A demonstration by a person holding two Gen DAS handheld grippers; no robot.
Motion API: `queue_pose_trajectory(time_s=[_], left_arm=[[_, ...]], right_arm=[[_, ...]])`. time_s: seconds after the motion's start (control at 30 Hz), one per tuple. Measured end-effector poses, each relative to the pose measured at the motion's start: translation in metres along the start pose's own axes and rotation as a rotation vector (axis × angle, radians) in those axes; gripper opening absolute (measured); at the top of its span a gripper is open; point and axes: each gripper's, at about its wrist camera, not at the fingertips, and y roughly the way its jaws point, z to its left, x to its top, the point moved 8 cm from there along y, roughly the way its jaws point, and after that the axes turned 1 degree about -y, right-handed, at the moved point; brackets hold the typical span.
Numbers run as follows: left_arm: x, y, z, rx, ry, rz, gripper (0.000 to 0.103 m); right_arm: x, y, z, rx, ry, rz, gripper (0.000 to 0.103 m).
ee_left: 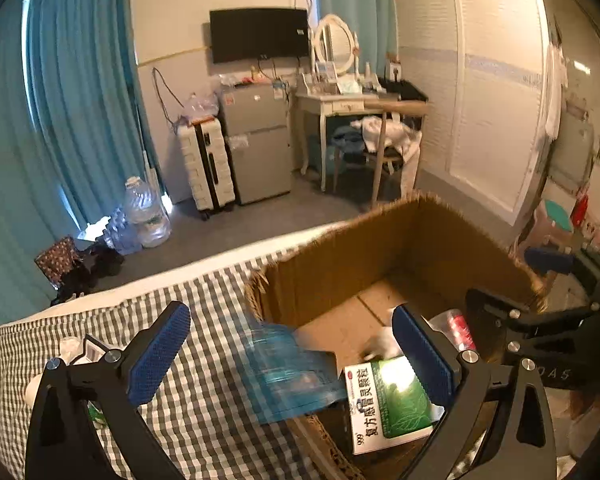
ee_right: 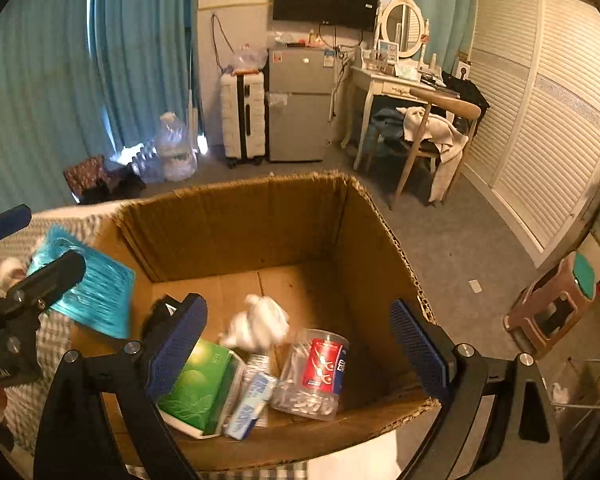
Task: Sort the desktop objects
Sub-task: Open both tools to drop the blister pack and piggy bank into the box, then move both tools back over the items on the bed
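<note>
A brown cardboard box [ee_right: 240, 232] stands on a grey checked cloth [ee_left: 204, 308]. Inside it lie a green medicine box [ee_right: 196, 388], a clear jar with a red label [ee_right: 316, 372], a small blue and white carton [ee_right: 252, 404] and a crumpled white tissue [ee_right: 260, 320]. My right gripper [ee_right: 298, 348] hangs open above these, with nothing between its pads. My left gripper [ee_left: 292, 354] is open at the box's left rim [ee_left: 260, 280]. A blurred blue translucent packet [ee_left: 288, 372] sits between its pads over that rim, and neither pad presses on it.
A few small white items [ee_left: 72, 348] lie on the cloth behind the left finger. Beyond the bed are grey floor, large water bottles [ee_right: 172, 148], a white suitcase [ee_right: 242, 116], a small fridge [ee_right: 300, 104], a chair draped with clothes [ee_right: 432, 128] and a brown stool [ee_right: 552, 304].
</note>
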Motion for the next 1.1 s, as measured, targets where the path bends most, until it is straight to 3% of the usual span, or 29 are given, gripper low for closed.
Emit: queue_pose_trajectory(time_s=[0.27,0.47,0.67,0.87,1.1], left_arm=[[0.025,-0.066,0.018,-0.006,-0.041,-0.058,0.103],[0.020,-0.124,0.057,0.086,-0.033,-0.092,0.103],[0.005,-0.176,0.136,0.211,-0.135,-0.117,0.103],[-0.038,-0.207,0.232,0.359,-0.223,-0.123,0.103],[-0.133,-0.185,0.310,0.492,-0.352,-0.064,0.103]], right_arm=[[-0.006,-0.050,0.018,0.058,0.051,-0.022,0.094],[-0.016,-0.090,0.060,0.141,0.033,-0.052,0.094],[-0.016,-0.128,0.125,0.227,-0.013,-0.118,0.095],[-0.026,-0.147,0.190,0.313,-0.036,-0.189,0.096],[-0.059,-0.116,0.254,0.387,-0.027,-0.184,0.097]])
